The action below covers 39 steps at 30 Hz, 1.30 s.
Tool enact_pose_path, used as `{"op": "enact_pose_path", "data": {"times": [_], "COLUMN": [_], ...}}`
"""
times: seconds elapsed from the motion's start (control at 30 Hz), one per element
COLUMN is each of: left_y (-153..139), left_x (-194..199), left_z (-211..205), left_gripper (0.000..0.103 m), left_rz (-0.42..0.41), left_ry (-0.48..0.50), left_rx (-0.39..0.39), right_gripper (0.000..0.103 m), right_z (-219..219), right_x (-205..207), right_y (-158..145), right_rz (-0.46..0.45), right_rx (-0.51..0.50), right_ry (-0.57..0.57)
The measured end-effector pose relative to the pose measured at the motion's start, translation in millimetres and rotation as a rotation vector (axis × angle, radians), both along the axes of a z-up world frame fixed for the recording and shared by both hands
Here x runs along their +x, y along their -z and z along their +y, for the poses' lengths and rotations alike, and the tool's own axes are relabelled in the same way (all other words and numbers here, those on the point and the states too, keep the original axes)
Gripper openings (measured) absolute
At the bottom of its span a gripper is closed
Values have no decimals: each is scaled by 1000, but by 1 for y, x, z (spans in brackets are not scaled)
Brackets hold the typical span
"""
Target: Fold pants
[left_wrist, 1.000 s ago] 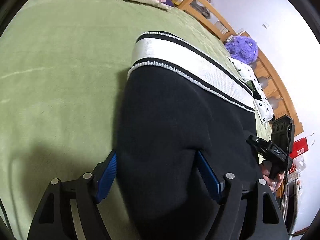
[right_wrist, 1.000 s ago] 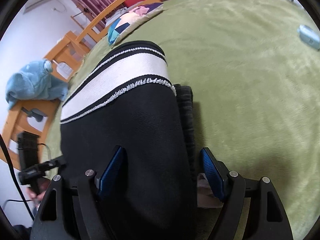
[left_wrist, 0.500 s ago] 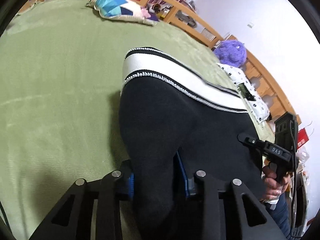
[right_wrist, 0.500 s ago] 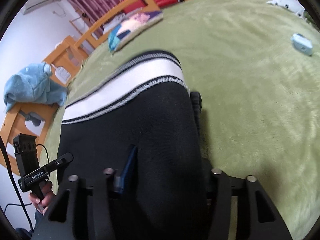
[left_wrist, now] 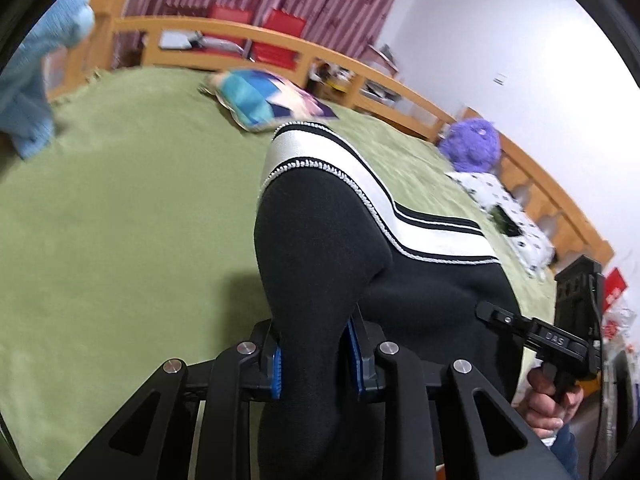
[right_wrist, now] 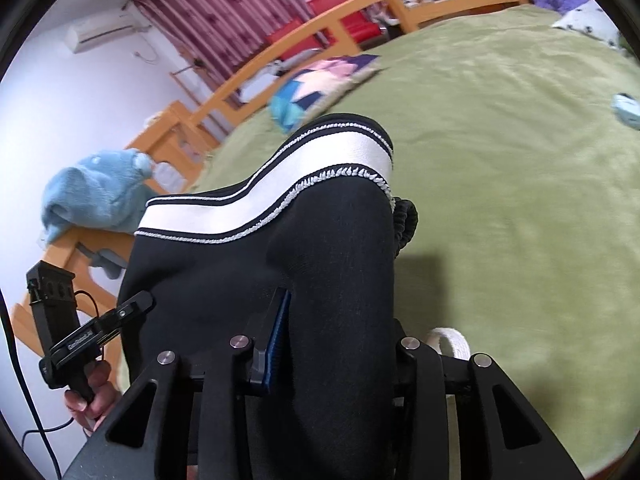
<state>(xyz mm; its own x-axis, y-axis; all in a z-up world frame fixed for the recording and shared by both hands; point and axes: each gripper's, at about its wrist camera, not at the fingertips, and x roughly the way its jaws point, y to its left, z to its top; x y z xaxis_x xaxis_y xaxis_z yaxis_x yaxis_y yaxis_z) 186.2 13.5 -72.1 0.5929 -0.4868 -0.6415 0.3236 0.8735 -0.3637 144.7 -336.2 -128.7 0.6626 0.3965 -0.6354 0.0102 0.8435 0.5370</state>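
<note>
Black pants (left_wrist: 320,240) with a white, black-striped waistband (left_wrist: 320,152) lie on a green bedspread (left_wrist: 120,240). My left gripper (left_wrist: 316,360) is shut on the pants' near left edge and lifts the cloth into a ridge. My right gripper (right_wrist: 336,352) is shut on the pants (right_wrist: 340,240) at the near right edge, also raised; the waistband (right_wrist: 320,168) still rests on the bedspread (right_wrist: 520,200). Each gripper shows in the other's view, the right one (left_wrist: 560,340) and the left one (right_wrist: 80,340).
A colourful pillow (left_wrist: 264,100) lies beyond the waistband. A purple plush (left_wrist: 472,144) and a dotted cushion (left_wrist: 504,208) are at the right, a blue plush (right_wrist: 96,196) on the wooden bed rail (left_wrist: 360,68) at the left. A small blue object (right_wrist: 626,108) lies far right.
Both grippers went from open around the pants' near edge to shut on it, then rose, lifting the cloth off the bed. The view now tilts up toward the headboard.
</note>
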Motion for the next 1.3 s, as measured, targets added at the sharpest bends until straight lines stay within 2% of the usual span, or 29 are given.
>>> {"op": "enact_pose_path", "data": {"times": [0.1, 0.23, 0.33, 0.4, 0.43, 0.47, 0.5, 0.6, 0.77, 0.8, 0.9, 0.97, 1.1, 1.3], "left_y": [-15, -12, 13, 37, 50, 60, 65, 75, 64, 62, 54, 50, 43, 45], "left_x": [17, 39, 60, 72, 77, 80, 81, 78, 55, 51, 36, 25, 7, -17], "left_z": [30, 56, 65, 66, 67, 67, 67, 70, 74, 75, 81, 82, 77, 71], "left_gripper": [23, 23, 23, 24, 27, 29, 33, 37, 37, 37, 47, 47, 51, 52], "left_rz": [-10, 9, 63, 112, 126, 129, 134, 143, 122, 118, 130, 130, 112, 132], "left_ry": [-55, -100, -112, -117, -135, -160, -170, -178, -231, -230, -218, -205, -195, -211], "left_rx": [30, 60, 71, 65, 67, 81, 91, 97, 183, 185, 140, 108, 118, 154], "right_gripper": [34, 34, 34, 34, 36, 42, 44, 44, 46, 46, 47, 49, 49, 49], "right_z": [33, 68, 86, 94, 97, 97, 98, 100, 112, 113, 117, 116, 121, 128], "right_x": [24, 61, 87, 104, 112, 116, 118, 116, 93, 86, 63, 50, 27, 10], "right_y": [-5, -3, 15, 38, 49, 56, 62, 58, 29, 23, 5, -3, -12, 1], "right_rz": [-12, -7, 38, 101, 133, 142, 138, 123, 81, 61, 9, -8, -43, -15], "right_rx": [37, 58, 11, -45, -84, -105, -117, -145, -309, -343, -401, -402, -417, -414], "right_ry": [-44, -88, -96, -84, -71, -64, -62, -82, -42, -36, -25, -25, -34, -57]}}
